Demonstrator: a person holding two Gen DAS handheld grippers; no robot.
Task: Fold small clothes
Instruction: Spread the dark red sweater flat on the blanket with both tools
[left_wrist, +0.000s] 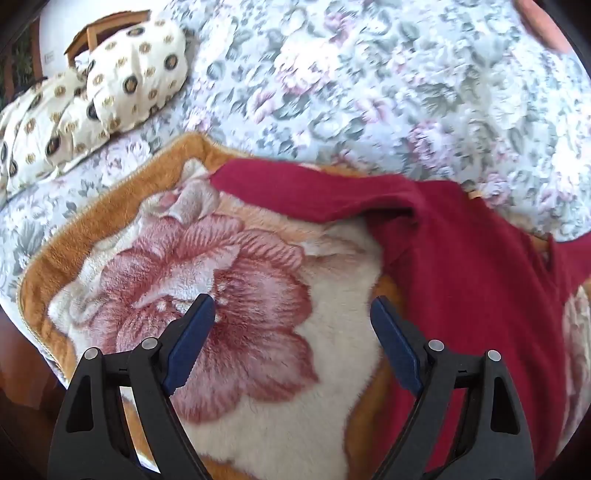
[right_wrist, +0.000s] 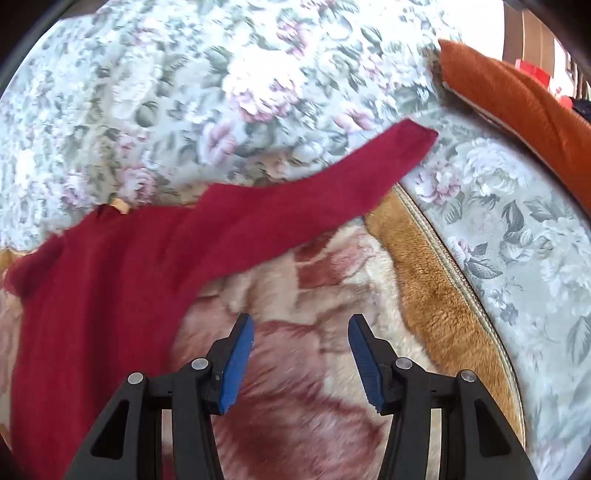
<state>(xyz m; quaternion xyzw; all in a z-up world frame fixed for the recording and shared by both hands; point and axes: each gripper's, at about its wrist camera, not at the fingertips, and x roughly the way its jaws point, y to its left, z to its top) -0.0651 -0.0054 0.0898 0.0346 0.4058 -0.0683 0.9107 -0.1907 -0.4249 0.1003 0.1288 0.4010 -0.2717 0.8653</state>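
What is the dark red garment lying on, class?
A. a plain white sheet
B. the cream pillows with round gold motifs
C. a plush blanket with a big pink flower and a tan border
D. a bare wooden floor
C: the dark red garment is spread, sleeves out, over the plush blanket, whose big pink flower and tan border show beside it in both wrist views.

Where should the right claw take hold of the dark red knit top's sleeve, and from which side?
Grip the dark red knit top's sleeve at its squared cuff end, coming from beyond the cuff. It lies flat and outstretched across the floral bedspread, its edge free.
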